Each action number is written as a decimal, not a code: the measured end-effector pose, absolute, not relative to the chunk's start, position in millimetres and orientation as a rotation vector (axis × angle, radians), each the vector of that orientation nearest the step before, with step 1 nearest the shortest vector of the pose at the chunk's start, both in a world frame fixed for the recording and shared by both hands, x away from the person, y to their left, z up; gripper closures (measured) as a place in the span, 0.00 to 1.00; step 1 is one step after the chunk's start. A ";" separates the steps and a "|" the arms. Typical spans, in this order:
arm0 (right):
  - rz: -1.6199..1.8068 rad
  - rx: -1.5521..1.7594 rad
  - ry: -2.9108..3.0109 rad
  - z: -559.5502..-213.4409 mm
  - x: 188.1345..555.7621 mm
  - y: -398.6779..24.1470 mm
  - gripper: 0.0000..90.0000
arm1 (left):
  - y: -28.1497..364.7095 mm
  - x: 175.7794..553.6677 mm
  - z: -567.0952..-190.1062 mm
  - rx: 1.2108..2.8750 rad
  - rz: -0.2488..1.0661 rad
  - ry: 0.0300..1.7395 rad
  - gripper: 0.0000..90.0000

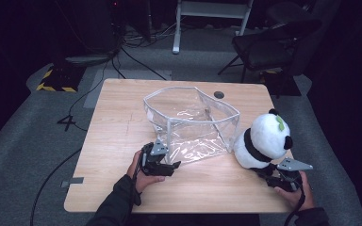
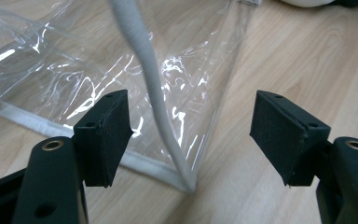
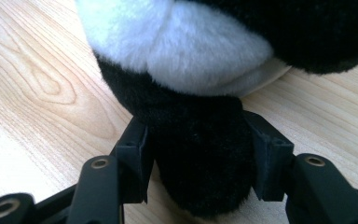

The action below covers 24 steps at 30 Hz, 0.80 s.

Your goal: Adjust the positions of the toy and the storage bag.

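A clear plastic bag (image 1: 191,120) with white trim stands open in the middle of the wooden table (image 1: 118,136). My left gripper (image 1: 173,165) is open at the bag's near left corner. In the left gripper view the bag's white corner seam (image 2: 154,93) rises between the parted jaws of my left gripper (image 2: 191,133), touching neither. A black-and-white panda plush (image 1: 265,137) sits upright to the right of the bag. My right gripper (image 1: 267,172) is at its base. In the right gripper view my right gripper (image 3: 198,156) is shut on the panda plush (image 3: 191,56), holding a black limb.
A round cable hole (image 1: 219,94) is in the table behind the bag. Beyond the table stand a dark chair (image 1: 271,44) and a white frame (image 1: 176,28). Cables run over the grey floor at the left (image 1: 52,174). Bare table lies left of the bag.
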State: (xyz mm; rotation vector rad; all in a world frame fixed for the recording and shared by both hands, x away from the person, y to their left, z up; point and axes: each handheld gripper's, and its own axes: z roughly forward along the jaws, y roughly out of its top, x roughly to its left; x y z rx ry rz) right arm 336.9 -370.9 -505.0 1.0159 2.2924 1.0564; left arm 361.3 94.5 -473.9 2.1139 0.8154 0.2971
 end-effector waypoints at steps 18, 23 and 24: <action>1.063 1.014 2.298 -505.1 337.5 -371.5 0.54 | 98.6 359.5 -481.8 2.182 0.266 0.691 0.90; 1.060 1.014 2.298 -505.0 337.3 -371.3 0.54 | 118.5 346.1 -480.7 2.200 0.226 0.652 0.91; 1.059 1.011 2.297 -505.1 337.3 -371.3 0.54 | 122.3 343.6 -480.9 2.195 0.220 0.654 0.90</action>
